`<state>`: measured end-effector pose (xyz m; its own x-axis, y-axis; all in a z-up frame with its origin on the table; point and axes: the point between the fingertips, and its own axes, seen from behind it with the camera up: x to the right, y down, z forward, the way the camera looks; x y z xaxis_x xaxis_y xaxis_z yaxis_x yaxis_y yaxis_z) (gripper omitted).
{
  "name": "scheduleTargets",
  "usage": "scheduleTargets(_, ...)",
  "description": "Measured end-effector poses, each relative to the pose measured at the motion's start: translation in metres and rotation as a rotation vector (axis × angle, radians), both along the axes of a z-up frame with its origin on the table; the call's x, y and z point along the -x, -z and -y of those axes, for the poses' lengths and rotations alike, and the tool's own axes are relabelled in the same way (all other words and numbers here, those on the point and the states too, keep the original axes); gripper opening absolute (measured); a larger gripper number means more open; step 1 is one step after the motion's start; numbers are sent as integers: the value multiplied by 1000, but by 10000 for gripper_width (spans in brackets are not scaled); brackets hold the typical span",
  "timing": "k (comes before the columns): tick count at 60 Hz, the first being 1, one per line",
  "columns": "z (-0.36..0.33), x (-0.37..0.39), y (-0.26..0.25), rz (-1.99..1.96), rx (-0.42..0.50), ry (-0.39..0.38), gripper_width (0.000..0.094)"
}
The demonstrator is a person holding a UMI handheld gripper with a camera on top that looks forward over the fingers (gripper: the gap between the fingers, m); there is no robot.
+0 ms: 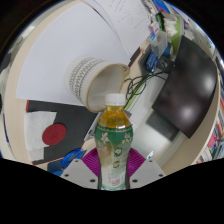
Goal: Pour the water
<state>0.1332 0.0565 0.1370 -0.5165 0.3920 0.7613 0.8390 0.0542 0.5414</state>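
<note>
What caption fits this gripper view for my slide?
Gripper shut on a tea bottle, held upright just short of a white paper cup lying tilted on the desk.

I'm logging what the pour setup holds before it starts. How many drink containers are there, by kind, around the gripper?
Bottles: 1, the bottle with a white cap and amber liquid, held between the fingers of the gripper.
Cups: 1, the white cup lying tilted just beyond the bottle, on the table.
Total: 2

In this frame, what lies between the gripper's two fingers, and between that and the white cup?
In the gripper view, the bottle stands clamped in the gripper; its white cap overlaps the tipped white cup, nothing between.
</note>
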Motion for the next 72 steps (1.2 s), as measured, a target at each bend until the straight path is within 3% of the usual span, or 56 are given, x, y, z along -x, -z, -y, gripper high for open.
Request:
scheduleTargets(12,2,-4,3,-30,-4,28,311)
scheduleTargets(22,19,-3,0,-377,18,107,309)
scheduleTargets(40,35,13,-38,-1461,38,351,319)
scheduleTargets(51,33,-12,-26,-2009,47,514,318)
scheduleTargets(72,16,-55,27,-2102,-71,489,317)
